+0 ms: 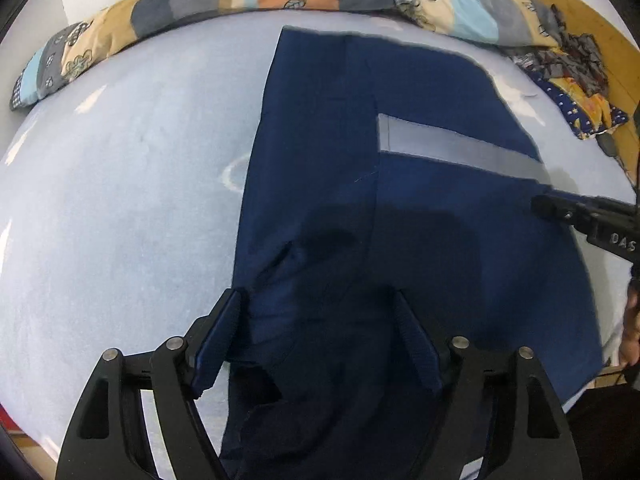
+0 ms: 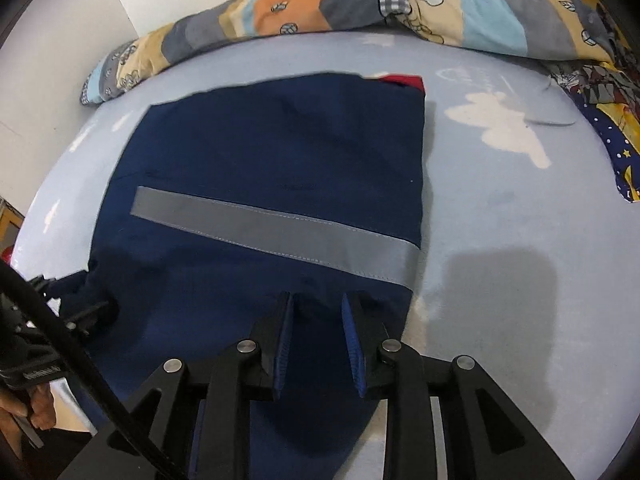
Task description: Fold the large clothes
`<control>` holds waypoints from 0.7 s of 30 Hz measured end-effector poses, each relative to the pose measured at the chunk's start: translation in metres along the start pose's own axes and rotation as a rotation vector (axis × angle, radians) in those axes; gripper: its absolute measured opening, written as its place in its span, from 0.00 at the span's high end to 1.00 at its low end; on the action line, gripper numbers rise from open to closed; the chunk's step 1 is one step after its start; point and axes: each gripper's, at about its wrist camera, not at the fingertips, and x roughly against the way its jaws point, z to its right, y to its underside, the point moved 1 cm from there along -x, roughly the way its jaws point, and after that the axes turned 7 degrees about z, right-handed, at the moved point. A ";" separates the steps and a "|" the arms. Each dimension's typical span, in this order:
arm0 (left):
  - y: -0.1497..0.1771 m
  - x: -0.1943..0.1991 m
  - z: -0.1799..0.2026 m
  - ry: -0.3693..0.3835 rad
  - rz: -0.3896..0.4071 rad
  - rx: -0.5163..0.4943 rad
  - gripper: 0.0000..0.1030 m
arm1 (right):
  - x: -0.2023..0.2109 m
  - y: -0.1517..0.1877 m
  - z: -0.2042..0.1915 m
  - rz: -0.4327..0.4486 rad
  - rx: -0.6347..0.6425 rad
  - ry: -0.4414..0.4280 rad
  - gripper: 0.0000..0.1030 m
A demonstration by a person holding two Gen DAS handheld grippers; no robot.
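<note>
I'm over a pale blue bed (image 1: 120,208) against a white wall, with a navy garment (image 1: 340,152) spread across the middle of it. My left gripper (image 1: 316,300) stands with its jaws wide over the garment's near, bunched edge, nothing clamped that I can see, while my right gripper (image 2: 318,300) has its jaws narrow with a fold of navy cloth between them, though I cannot tell whether the pads press it. Farther out, a grey reflective stripe (image 2: 276,232) crosses the garment, and a patchwork quilt (image 2: 360,4) lies rolled along the far edge of the bed.
</note>
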 end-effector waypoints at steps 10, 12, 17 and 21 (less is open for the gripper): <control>0.028 0.079 0.000 0.125 0.147 0.083 0.25 | 0.077 0.052 -0.037 0.104 0.058 -0.053 0.67; 0.034 0.074 0.010 0.098 0.124 0.051 0.23 | 0.070 0.073 -0.042 0.059 0.041 -0.074 0.56; 0.039 0.053 0.042 -0.055 0.083 -0.044 0.22 | 0.059 0.071 -0.059 0.045 0.097 -0.054 0.39; 0.045 0.085 0.043 -0.065 0.189 0.051 0.22 | 0.090 0.063 -0.056 0.152 0.072 -0.028 0.39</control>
